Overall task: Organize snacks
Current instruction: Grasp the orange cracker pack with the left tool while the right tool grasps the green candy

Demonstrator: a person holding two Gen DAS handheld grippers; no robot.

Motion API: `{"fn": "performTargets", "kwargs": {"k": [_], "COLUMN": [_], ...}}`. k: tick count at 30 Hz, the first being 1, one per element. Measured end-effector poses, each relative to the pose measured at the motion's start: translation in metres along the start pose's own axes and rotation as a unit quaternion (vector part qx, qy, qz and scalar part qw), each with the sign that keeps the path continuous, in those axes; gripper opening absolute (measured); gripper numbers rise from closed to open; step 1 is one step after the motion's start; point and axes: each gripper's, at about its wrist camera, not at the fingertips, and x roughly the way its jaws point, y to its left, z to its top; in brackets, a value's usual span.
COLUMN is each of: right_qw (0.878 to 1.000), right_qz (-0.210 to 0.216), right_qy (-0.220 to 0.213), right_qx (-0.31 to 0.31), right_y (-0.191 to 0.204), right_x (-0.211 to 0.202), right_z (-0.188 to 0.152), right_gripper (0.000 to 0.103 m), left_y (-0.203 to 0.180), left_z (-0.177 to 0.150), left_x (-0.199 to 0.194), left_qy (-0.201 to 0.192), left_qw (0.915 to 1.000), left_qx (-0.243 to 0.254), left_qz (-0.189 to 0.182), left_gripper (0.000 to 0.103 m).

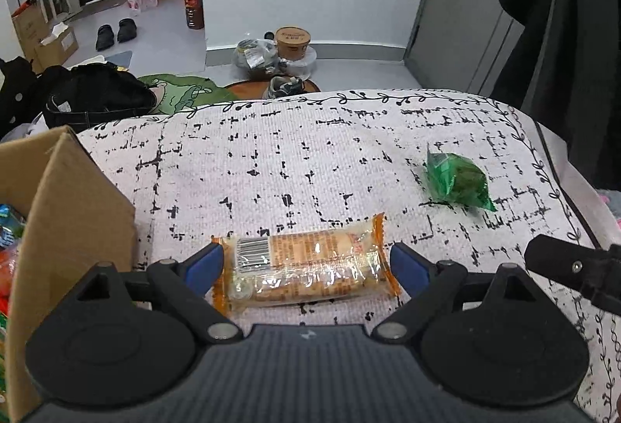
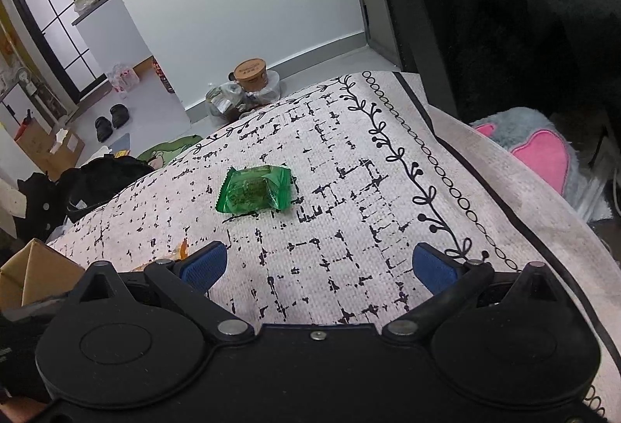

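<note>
An orange-edged clear packet of biscuits (image 1: pixel 306 269) lies on the white patterned cloth (image 1: pixel 310 159). My left gripper (image 1: pixel 306 267) is open, its blue pads on either side of the packet, not pressing it. A green wrapped snack (image 1: pixel 458 180) lies farther right on the cloth; it also shows in the right wrist view (image 2: pixel 254 194). My right gripper (image 2: pixel 318 263) is open and empty above the cloth, short of the green snack. A cardboard box (image 1: pixel 73 213) with colourful snacks inside stands at the left.
Part of the right gripper (image 1: pixel 574 267) shows at the left wrist view's right edge. Dark bags (image 1: pixel 89 100) lie beyond the cloth's far left. A pink and grey plush (image 2: pixel 539 147) sits to the right. The floor holds bags, a tub (image 1: pixel 293 42) and shoes.
</note>
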Motion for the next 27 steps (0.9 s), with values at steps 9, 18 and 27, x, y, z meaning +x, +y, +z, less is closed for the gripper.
{"fn": "performTargets", "kwargs": {"k": [9, 18, 27], "right_qw": [1.000, 1.000, 0.999], "right_qz": [0.012, 0.024, 0.030], "right_qy": [0.003, -0.006, -0.011], "right_qx": [0.005, -0.015, -0.029], "right_y": [0.003, 0.021, 0.034], "right_x": [0.012, 0.027, 0.039], "right_z": [0.004, 0.011, 0.020], "right_gripper": [0.103, 0.102, 0.086], "left_y": [-0.003, -0.002, 0.004], "left_z": [-0.004, -0.010, -0.002], "left_x": [0.006, 0.009, -0.001], "left_qy": [-0.005, -0.003, -0.013], "left_qw": [0.9996, 0.9988, 0.9992], "left_qx": [0.006, 0.024, 0.020], "left_qz": [0.028, 0.042, 0.033], "left_gripper": [0.092, 0.088, 0.074]}}
